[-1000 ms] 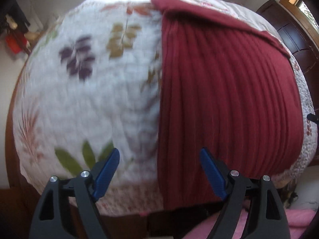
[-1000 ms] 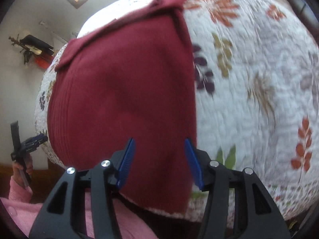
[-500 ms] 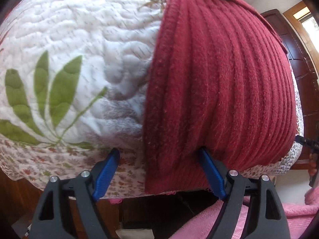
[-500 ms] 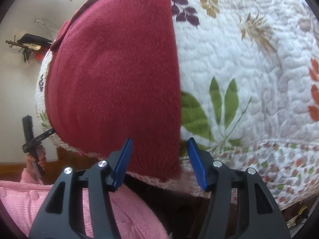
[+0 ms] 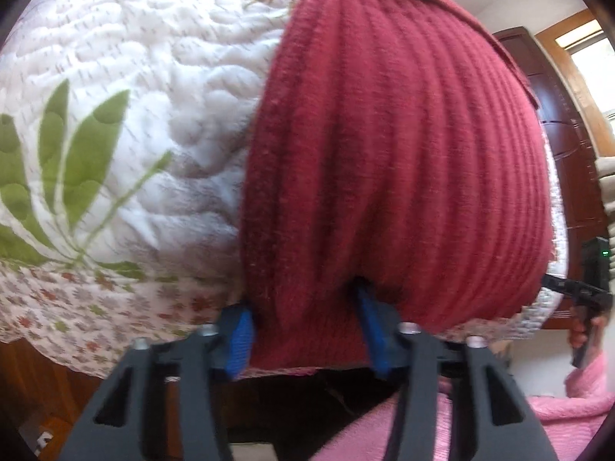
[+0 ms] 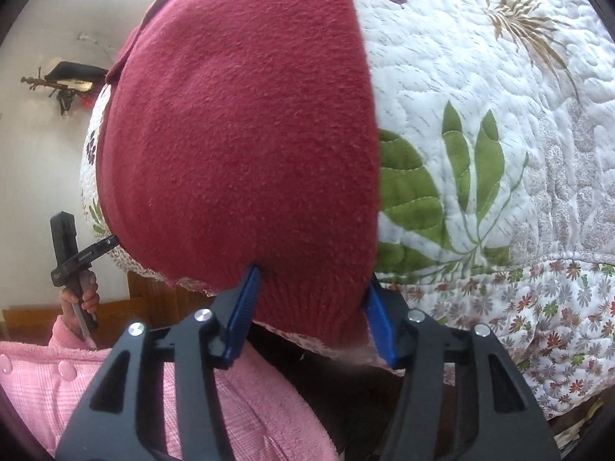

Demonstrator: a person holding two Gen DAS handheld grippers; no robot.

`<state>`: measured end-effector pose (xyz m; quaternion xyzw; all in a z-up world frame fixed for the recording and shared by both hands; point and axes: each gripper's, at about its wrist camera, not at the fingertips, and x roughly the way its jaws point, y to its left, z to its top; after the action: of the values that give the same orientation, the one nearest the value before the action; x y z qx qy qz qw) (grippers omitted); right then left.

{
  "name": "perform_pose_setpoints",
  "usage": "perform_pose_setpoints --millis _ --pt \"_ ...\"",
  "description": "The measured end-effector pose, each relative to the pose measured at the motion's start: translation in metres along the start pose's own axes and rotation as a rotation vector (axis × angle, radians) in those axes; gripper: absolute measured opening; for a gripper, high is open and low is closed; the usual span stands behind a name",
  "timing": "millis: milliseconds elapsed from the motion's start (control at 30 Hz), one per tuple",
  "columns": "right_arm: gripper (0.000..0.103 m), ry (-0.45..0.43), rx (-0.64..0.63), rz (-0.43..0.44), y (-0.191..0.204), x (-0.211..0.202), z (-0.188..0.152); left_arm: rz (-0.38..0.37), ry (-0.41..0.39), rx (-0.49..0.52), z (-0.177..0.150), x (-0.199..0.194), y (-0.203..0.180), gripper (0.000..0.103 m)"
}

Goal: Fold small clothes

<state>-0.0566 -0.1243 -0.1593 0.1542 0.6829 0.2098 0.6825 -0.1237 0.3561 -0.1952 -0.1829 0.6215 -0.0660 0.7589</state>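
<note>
A dark red knit garment point(image 5: 403, 146) lies flat on a floral quilt point(image 5: 134, 96), its lower hem hanging over the bed's near edge. My left gripper point(image 5: 305, 334) straddles the hem's left corner, its blue pads point(image 5: 240, 336) narrowed but still apart, with the cloth puckered between them. The right wrist view shows the same garment point(image 6: 238, 134). There my right gripper point(image 6: 311, 319) is open around the hem's right corner, and cloth fills the gap between its fingers. Each view catches the other gripper at the frame edge, held in a hand.
The quilt point(image 6: 480, 96) spreads wide on both sides of the garment. A dark wooden bed frame point(image 5: 34, 380) runs under the quilt's edge. A pink sleeve point(image 6: 50, 380) and pink clothing sit close below the grippers. A dark wooden door point(image 5: 557, 123) stands at the far right.
Both grippers dropped toward the bed's near edge and slid onto the garment's hem. The left gripper's fingers have narrowed around the left corner. The right gripper's opening is about the same.
</note>
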Motion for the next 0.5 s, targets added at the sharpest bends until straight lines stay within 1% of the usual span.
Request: perform_pose_setpoints --millis 67,133,167,200,267,300,333,400,467,500 --pt "0.050 -0.002 -0.009 -0.004 0.003 0.001 -0.001 0.018 -0.007 0.024 -0.002 0.001 -0.003 0.043" --pt "0.039 -0.002 -0.015 -0.003 0.008 0.003 -0.002 0.018 -0.013 0.020 -0.004 0.001 -0.004 0.040" --pt "0.038 -0.004 -0.025 0.010 0.013 0.002 -0.003 0.014 -0.015 0.018 -0.005 0.000 -0.005 0.039" --pt "0.038 -0.007 -0.038 0.013 0.015 0.003 -0.005 0.014 -0.016 0.021 -0.006 0.000 -0.006 0.037" --pt "0.040 0.000 -0.053 0.004 0.019 0.007 -0.005 0.022 -0.017 0.036 -0.006 0.001 -0.006 0.037" --pt "0.044 0.011 -0.046 0.013 0.020 0.013 -0.005 0.027 -0.016 0.042 -0.007 0.005 -0.016 0.038" --pt "0.049 0.023 -0.035 0.026 0.020 0.018 -0.004 0.030 -0.012 0.041 -0.006 0.006 -0.018 0.041" --pt "0.053 0.040 -0.022 0.035 0.021 0.028 -0.004 0.032 -0.006 0.026 -0.001 0.011 -0.025 0.042" --pt "0.053 0.037 -0.035 0.014 0.026 0.034 -0.005 0.022 -0.005 0.014 -0.001 0.012 -0.024 0.043" --pt "0.049 0.031 -0.037 0.012 0.028 0.033 -0.007 0.020 -0.005 0.010 0.000 0.012 -0.023 0.041"
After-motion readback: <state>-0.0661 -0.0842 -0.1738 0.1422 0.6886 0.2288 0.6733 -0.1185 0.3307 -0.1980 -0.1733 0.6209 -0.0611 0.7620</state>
